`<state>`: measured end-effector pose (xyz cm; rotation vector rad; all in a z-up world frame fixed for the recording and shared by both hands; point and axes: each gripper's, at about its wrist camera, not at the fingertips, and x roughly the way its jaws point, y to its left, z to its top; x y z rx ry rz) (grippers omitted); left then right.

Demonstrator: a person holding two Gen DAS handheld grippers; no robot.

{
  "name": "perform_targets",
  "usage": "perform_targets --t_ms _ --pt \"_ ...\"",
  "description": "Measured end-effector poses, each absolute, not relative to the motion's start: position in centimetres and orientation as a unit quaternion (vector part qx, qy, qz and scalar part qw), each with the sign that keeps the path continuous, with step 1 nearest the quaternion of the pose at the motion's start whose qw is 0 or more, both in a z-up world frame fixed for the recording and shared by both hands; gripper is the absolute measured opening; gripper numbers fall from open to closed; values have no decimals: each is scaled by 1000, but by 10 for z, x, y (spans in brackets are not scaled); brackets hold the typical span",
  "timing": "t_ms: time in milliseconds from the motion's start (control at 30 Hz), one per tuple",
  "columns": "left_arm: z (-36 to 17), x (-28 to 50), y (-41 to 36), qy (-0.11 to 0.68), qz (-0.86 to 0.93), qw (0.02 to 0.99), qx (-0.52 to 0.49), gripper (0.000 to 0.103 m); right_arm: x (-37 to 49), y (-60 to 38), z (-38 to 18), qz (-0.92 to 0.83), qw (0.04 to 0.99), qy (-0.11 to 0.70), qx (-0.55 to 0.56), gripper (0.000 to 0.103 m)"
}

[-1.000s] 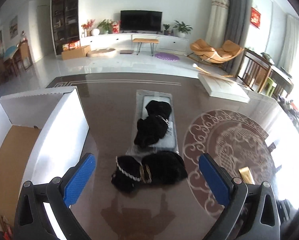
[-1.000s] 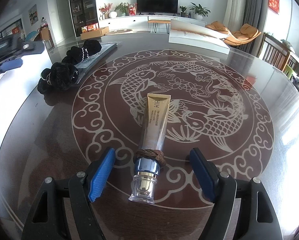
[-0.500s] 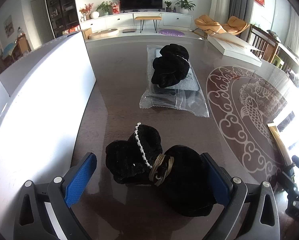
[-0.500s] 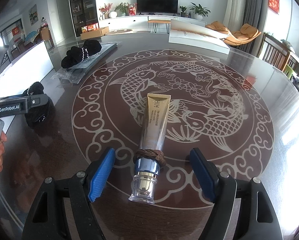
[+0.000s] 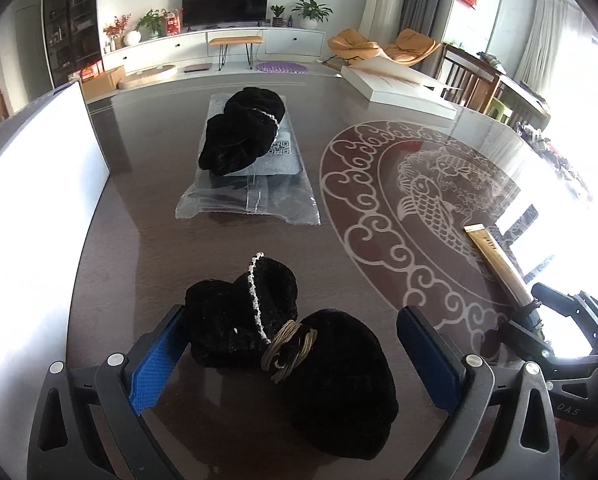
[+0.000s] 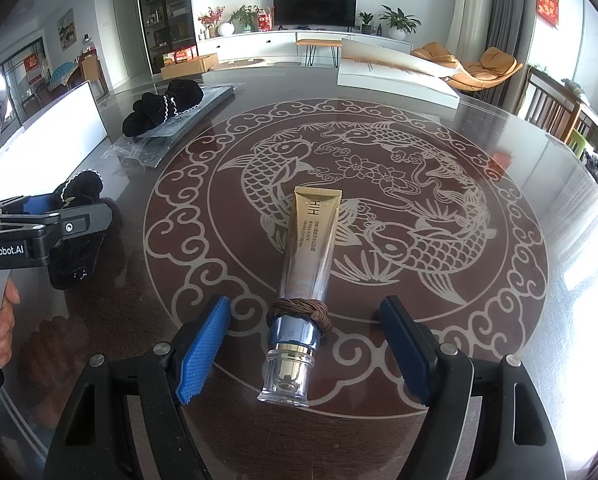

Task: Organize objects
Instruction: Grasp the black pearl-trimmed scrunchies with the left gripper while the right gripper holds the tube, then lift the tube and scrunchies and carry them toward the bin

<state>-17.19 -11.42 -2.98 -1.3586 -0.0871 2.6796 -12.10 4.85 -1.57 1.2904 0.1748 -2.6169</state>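
A black furry bundle tied with a tan cord lies on the dark table between the open jaws of my left gripper; it also shows in the right wrist view. A second black furry piece rests on a clear plastic package. A gold cream tube with a brown cord ring and clear cap lies between the open jaws of my right gripper. The tube also shows in the left wrist view.
A white cardboard box wall stands at the left of the table. A flat white box lies at the far side. The table has a carp pattern. Chairs stand at the right.
My left gripper has moved forward and down, so the tied black bundle now sits between its jaws. The right gripper and the tube have not moved.
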Motion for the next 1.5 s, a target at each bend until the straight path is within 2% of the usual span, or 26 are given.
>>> perform_targets --t_ms 433,667,900,1500 --pt "4 -158 -135 -75 892 58 -441 103 -121 48 -16 -890 109 59 439 77" --pt "11 -147 -143 -136 883 49 -448 103 -121 48 -16 -890 109 59 439 77" --pt "-29 -171 -106 -29 878 -23 -478 103 -121 48 -16 -890 109 59 439 77" --pt "-43 -173 -110 -11 884 -29 -466 103 -122 49 -17 -890 106 59 440 79"
